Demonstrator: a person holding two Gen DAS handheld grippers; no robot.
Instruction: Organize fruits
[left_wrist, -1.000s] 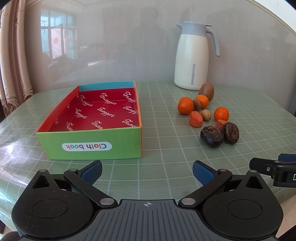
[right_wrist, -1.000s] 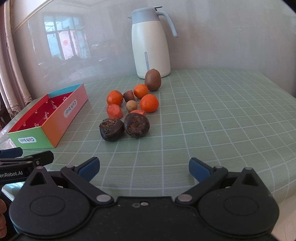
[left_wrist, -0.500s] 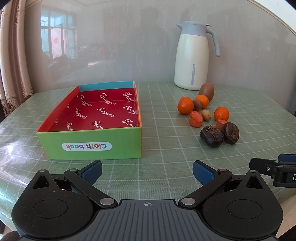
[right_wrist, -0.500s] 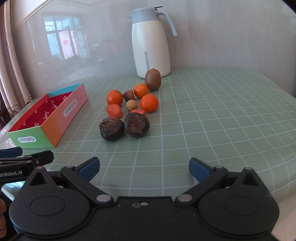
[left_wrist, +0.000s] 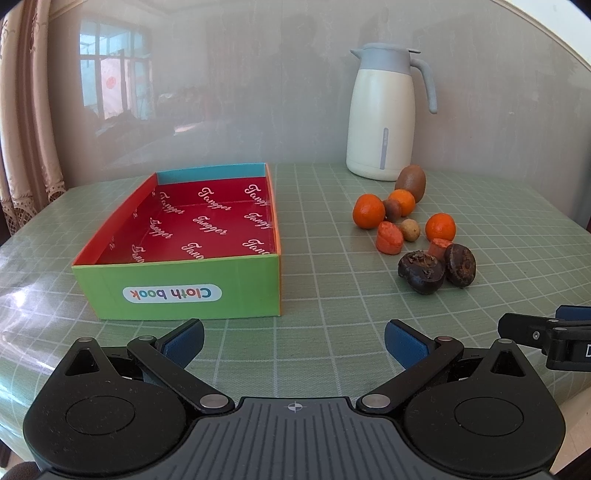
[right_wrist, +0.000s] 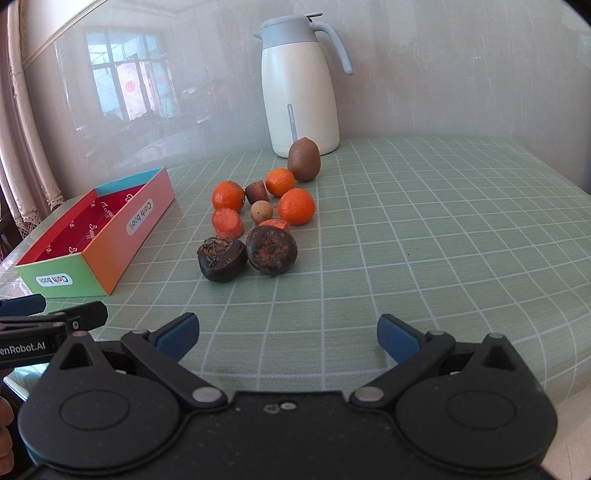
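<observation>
right gripper (right_wrist: 286, 334) wide apart, l. gripper (right_wrist: 51, 317) cut off.

On the table (left_wrist: 332, 332), the box (left_wrist: 184, 291) lies left of the fruits (left_wrist: 406, 229), jug (left_wrist: 382, 118) behind them.

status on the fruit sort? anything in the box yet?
Done: nothing. The box holds no fruit. In hand: nothing; left claw and right claw are both open, short of the pile. Left: all of it, including three oranges, the kiwi and two dark fruits, loose on the table.
</observation>
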